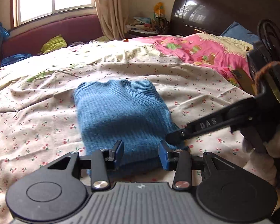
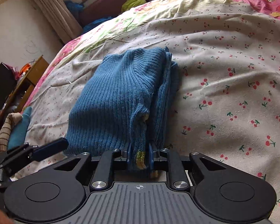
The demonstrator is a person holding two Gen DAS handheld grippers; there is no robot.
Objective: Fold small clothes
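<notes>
One ribbed blue knit sweater (image 2: 117,97), folded rectangular, cuff pinched by right gripper (image 2: 139,155)

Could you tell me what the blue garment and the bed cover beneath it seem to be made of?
Blue garment: looks like ribbed knit yarn, matte and slightly fuzzy, with lengthwise ribs. Bed cover: seemingly thin woven cotton, matte, printed with cherries, creasing finely.

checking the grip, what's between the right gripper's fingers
A fold of the blue sweater, pinched by the right gripper, as the right wrist view shows.
</notes>
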